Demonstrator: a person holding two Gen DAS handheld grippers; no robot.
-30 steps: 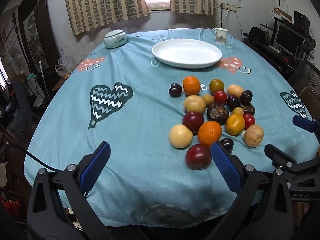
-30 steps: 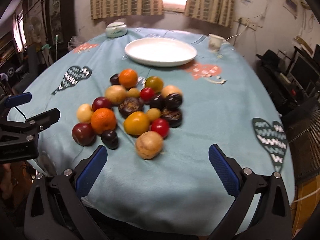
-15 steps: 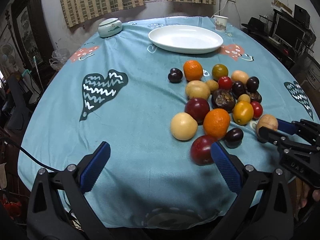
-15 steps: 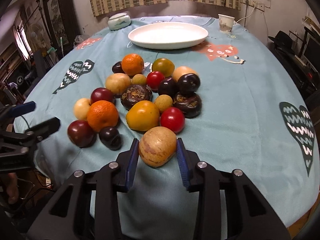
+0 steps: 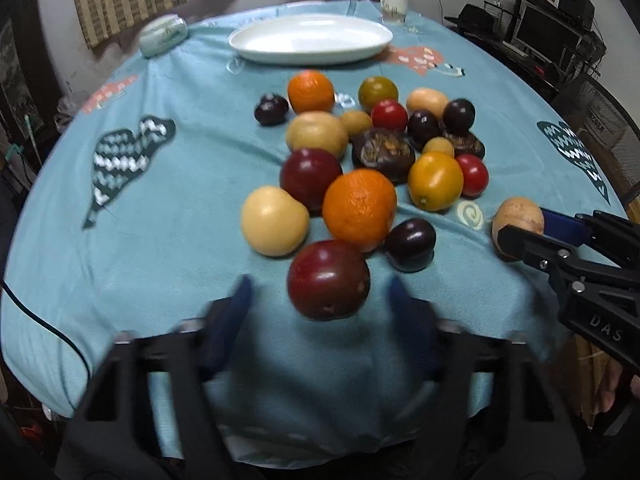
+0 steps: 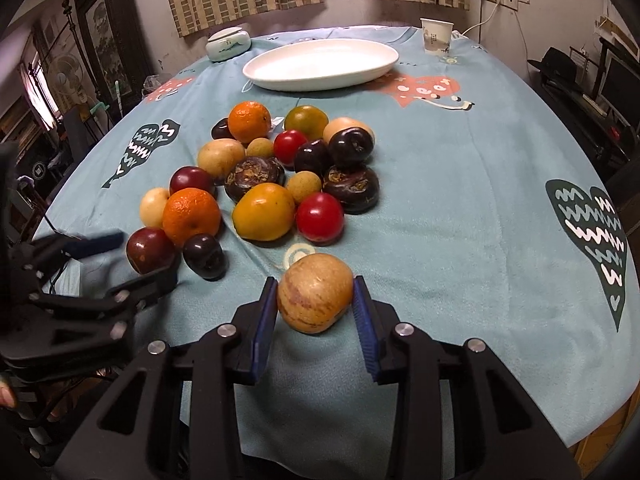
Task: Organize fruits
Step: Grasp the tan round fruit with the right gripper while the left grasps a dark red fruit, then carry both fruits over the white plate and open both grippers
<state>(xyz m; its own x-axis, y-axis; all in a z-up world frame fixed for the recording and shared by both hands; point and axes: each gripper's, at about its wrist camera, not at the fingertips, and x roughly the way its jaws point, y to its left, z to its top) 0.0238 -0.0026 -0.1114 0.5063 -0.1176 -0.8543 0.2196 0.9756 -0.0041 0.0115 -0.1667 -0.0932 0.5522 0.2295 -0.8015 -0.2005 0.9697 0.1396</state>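
Note:
A pile of fruit lies on the blue tablecloth [image 6: 460, 200]: oranges, dark plums, red tomatoes, yellow fruits. My right gripper [image 6: 315, 300] is shut on a tan striped fruit [image 6: 315, 297], also seen in the left wrist view [image 5: 518, 218], just off the pile's near right side. My left gripper [image 5: 320, 304] is blurred, its jaws still apart on either side of a dark red plum [image 5: 328, 279] at the pile's near edge; from the right wrist view it [image 6: 132, 260] flanks that plum [image 6: 149, 249]. A large orange [image 5: 359, 209] sits just behind the plum.
A white oval plate [image 6: 320, 64] stands at the far middle of the table. A paper cup [image 6: 436, 36] is behind it on the right, a lidded ceramic bowl [image 6: 228, 43] on the left. The table's front edge is close below both grippers.
My right gripper has closed on the tan fruit and drawn it slightly away from the pile. My left gripper has moved forward around the dark red plum, its jaws narrowing.

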